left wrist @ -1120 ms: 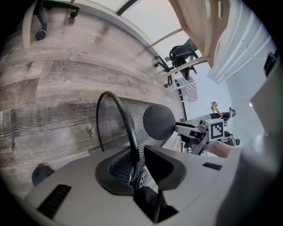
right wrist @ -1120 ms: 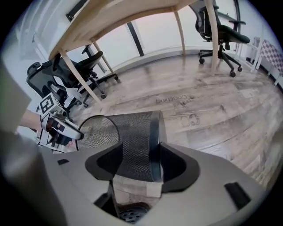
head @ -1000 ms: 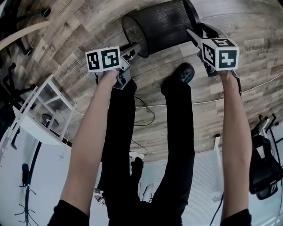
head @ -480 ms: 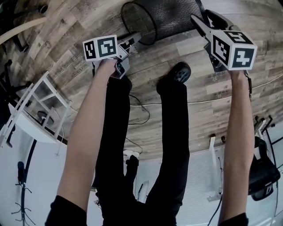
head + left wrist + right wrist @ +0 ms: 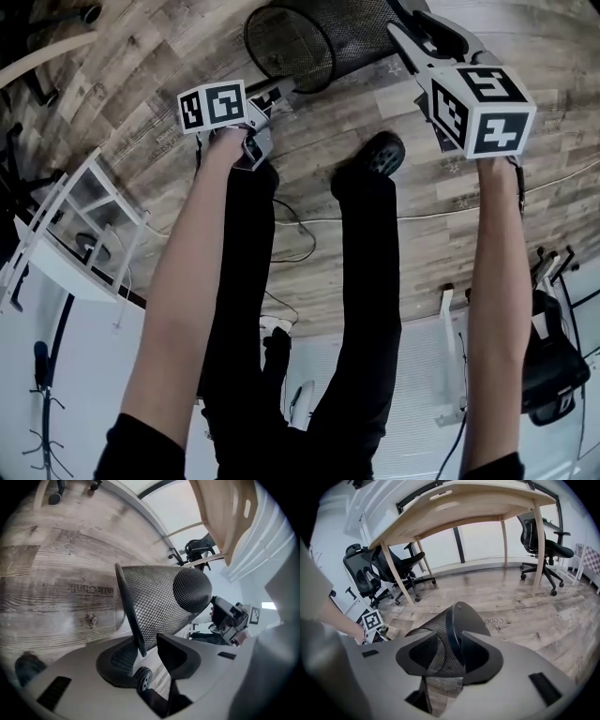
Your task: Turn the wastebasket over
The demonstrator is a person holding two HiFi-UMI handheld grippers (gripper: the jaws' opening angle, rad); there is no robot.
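Head view: the black mesh wastebasket (image 5: 328,37) lies tilted on its side over the wooden floor (image 5: 328,150). Its mouth is toward the left gripper (image 5: 274,92) and its base toward the right gripper (image 5: 405,39).

Left gripper view: the jaws have just been opening and stand narrowly apart round the rim (image 5: 128,606), with a gap on one side.

Right gripper view: the jaws have just been closing and seem to pinch the base edge (image 5: 455,616).

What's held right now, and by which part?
The black mesh wastebasket, by its base edge: the right gripper, jaws just closing, appears clamped there. The left gripper, jaws just opening, straddles the rim loosely.
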